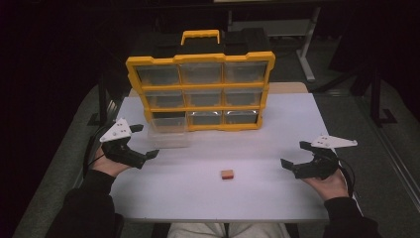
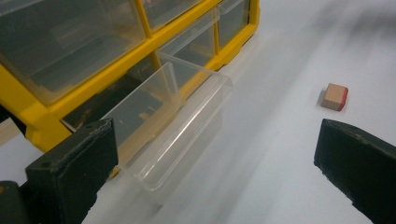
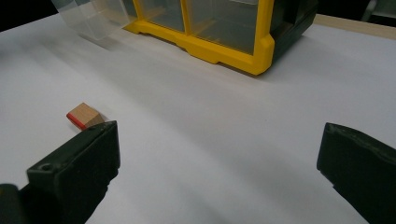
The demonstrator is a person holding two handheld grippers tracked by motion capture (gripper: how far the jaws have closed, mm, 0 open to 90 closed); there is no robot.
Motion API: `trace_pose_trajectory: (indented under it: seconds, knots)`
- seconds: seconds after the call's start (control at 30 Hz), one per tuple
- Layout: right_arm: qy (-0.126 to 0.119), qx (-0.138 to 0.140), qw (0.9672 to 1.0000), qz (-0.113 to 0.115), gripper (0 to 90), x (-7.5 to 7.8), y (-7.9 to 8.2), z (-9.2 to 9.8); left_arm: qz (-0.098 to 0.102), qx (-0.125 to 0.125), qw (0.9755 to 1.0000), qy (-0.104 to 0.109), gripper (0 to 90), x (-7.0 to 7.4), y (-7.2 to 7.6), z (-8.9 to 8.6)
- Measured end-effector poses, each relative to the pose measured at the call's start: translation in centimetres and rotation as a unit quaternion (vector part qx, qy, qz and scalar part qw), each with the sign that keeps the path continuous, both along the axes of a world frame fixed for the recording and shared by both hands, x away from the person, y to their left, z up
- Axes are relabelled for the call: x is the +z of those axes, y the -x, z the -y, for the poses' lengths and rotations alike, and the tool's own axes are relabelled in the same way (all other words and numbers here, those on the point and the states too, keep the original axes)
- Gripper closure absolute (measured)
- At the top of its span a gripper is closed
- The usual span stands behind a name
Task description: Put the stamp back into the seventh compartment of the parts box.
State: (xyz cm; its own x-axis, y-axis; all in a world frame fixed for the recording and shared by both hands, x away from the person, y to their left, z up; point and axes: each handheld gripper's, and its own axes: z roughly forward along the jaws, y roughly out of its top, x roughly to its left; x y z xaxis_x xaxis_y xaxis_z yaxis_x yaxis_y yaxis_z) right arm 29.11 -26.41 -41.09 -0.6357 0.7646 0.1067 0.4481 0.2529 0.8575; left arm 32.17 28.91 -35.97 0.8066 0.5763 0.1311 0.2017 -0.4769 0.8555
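A yellow organizer (image 1: 200, 91) with clear drawers stands upright at the back of the white table (image 1: 277, 198). Its bottom-left drawer (image 1: 168, 133) is pulled out onto the table. This clear drawer (image 2: 173, 121) looks empty in the left gripper view. A small wooden block (image 1: 227, 174) with a red face lies in the middle front. My left gripper (image 1: 141, 144) is open at the table's left, just left of the drawer. My right gripper (image 1: 296, 154) is open at the right, well apart from the block (image 3: 84, 115).
The organizer (image 3: 219, 32) has a yellow carry handle (image 1: 200, 35) on top. Dark floor and table legs lie beyond the table. The person's forearms (image 1: 341, 208) come in at the bottom corners.
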Motion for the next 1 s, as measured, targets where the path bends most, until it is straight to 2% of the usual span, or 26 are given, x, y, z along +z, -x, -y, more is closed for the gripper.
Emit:
trace_pose_trajectory:
  seconds: [0.17,0.27,0.63,0.8,1.0]
  knots:
    - [-0.002,0.000,1.0000,0.001,0.0,0.0,0.0,0.0,0.000,-0.009,0.9999,-0.008,0.0,0.4,-0.2,0.6]
    - [0.000,0.001,1.0000,0.000,0.0,0.0,0.0,0.0,-0.002,-0.015,0.9996,-0.022,0.0,0.6,-0.4,1.1]
    - [-0.001,0.001,1.0000,-0.001,0.0,0.0,-0.1,0.0,0.001,-0.040,0.9987,-0.033,0.0,1.9,-0.9,3.0]
    - [0.000,0.002,1.0000,-0.001,0.0,0.0,0.0,0.0,-0.002,-0.055,0.9976,-0.043,0.0,2.3,-1.4,4.3]
    - [-0.001,0.003,1.0000,0.000,0.0,0.0,0.0,0.0,-0.010,-0.073,0.9956,-0.058,0.0,2.0,-1.8,5.7]
